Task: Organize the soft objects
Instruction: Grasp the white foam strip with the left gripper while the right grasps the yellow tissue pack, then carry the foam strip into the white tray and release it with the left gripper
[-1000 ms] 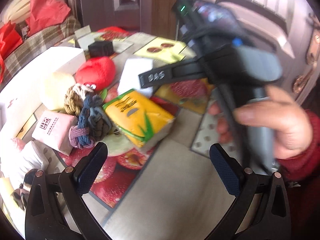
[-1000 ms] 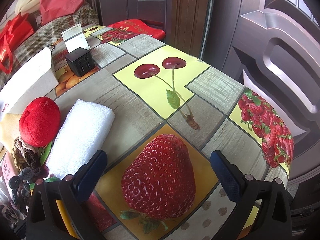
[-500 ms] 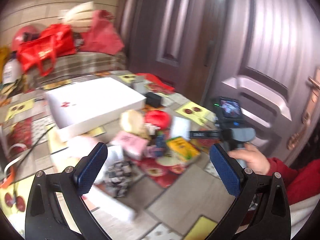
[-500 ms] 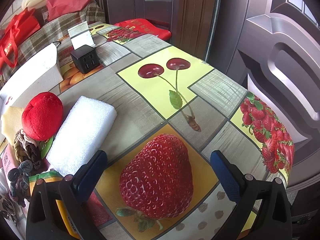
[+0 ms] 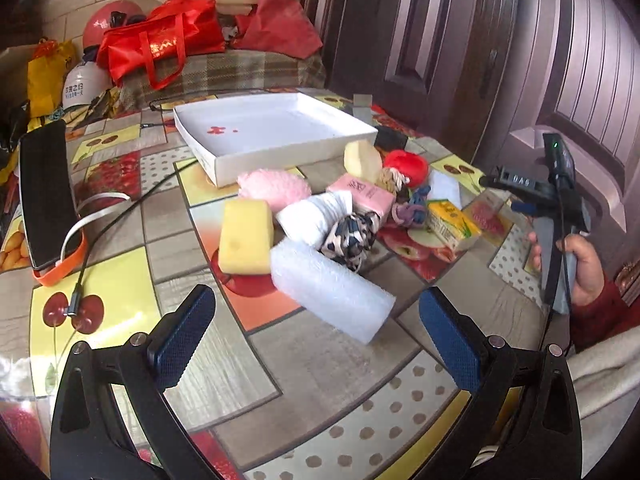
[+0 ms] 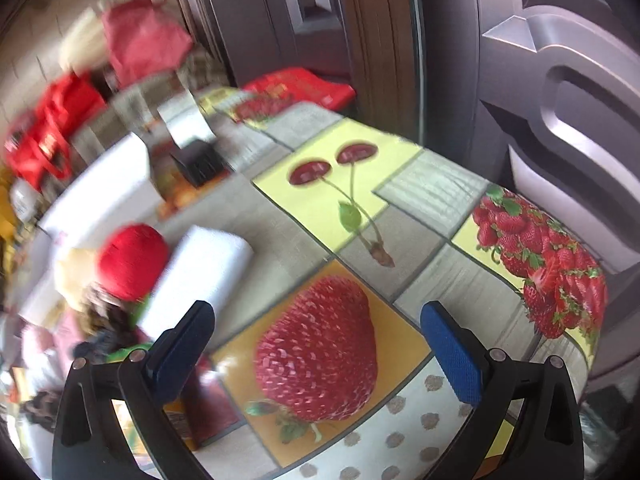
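Left claw (image 5: pixel 316 332) gapes above fruit-print tablecloth (image 5: pixel 328 376) near dark doors (image 5: pixel 460 40).

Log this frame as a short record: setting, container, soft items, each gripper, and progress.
setting: table with fruit-print cloth, beside a dark door
container: white tray, nothing in it
soft items: piled beside the tray, including yellow sponge, white foam block, pink plush, red plush
left gripper: open, holding nothing, nearest the white foam block
right gripper: open, holding nothing, over a printed strawberry
progress: no item in the tray yet
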Motion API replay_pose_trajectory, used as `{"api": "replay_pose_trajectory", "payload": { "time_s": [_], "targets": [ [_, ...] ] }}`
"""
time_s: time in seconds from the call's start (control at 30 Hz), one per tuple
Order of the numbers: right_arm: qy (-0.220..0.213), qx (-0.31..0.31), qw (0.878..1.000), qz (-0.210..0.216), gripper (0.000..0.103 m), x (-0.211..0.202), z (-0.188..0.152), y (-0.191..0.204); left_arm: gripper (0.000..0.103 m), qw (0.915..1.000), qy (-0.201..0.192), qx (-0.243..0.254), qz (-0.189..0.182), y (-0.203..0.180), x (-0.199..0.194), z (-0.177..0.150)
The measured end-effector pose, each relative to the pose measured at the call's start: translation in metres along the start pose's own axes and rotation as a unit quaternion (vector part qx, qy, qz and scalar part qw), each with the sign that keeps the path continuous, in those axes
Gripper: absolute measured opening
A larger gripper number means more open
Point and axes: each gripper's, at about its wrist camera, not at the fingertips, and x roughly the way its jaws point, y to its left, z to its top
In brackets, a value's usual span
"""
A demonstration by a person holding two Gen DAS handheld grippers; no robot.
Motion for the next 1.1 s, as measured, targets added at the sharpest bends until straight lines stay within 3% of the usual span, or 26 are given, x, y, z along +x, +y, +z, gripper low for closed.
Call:
{"api": "replay_pose_trajectory", "payload": {
  "time_s": [0.1,0.2,0.3,0.4,0.47,0.53,0.6,0.63,0.73,0.8,0.87,1.0,1.1],
  "targets": [
    [-0.052,-0.032,0.996,0.067,0.103,-0.019,0.003,0.004,0.103,0.9994,0.025,-0.022,-0.010,-0.003,0.017,0.002],
    [-0.080,-0.068,0.991,0.078,0.103,-0.029,0.005,0.012,0.100,0.9953,0.054,-0.077,-0.023,0.000,0.036,0.008],
    [-0.054,-0.108,0.985,0.126,0.103,-0.032,0.005,0.026,0.093,0.9925,0.082,-0.089,-0.014,-0.004,0.055,0.010],
    [-0.013,-0.175,0.970,0.167,0.103,-0.034,-0.008,0.054,0.072,0.9911,0.107,-0.079,0.011,-0.006,0.071,0.006],
    [0.025,-0.216,0.959,0.184,0.103,-0.028,-0.019,0.072,0.059,0.9926,0.094,-0.073,0.025,-0.003,0.068,0.005],
    [0.058,-0.247,0.950,0.183,0.102,-0.016,-0.030,0.087,0.039,0.9925,0.090,-0.080,0.021,0.006,0.064,0.004],
    [0.080,-0.267,0.947,0.158,0.101,-0.002,-0.038,0.097,0.030,0.9925,0.085,-0.086,0.015,0.012,0.061,0.003],
    [0.092,-0.273,0.946,0.149,0.096,0.006,-0.041,0.101,0.027,0.9929,0.083,-0.084,0.015,0.013,0.060,0.003],
    [0.134,-0.272,0.942,0.148,0.079,0.024,-0.045,0.104,0.024,0.9936,0.080,-0.078,0.020,0.014,0.058,0.003],
    [0.121,-0.293,0.940,0.128,0.075,0.026,-0.047,0.109,0.022,0.9940,0.077,-0.075,0.019,0.014,0.057,0.003],
    [0.109,-0.314,0.936,0.117,0.049,0.024,-0.048,0.110,0.020,0.9948,0.068,-0.073,0.019,0.014,0.053,0.003],
    [0.106,-0.294,0.937,0.159,0.048,0.011,-0.046,0.098,0.019,0.9970,0.026,-0.062,0.038,0.016,0.031,0.001],
    [0.053,-0.269,0.940,0.202,0.048,-0.022,-0.032,0.087,0.019,0.9965,-0.024,-0.043,0.068,0.015,0.010,0.003]
  ]
}}
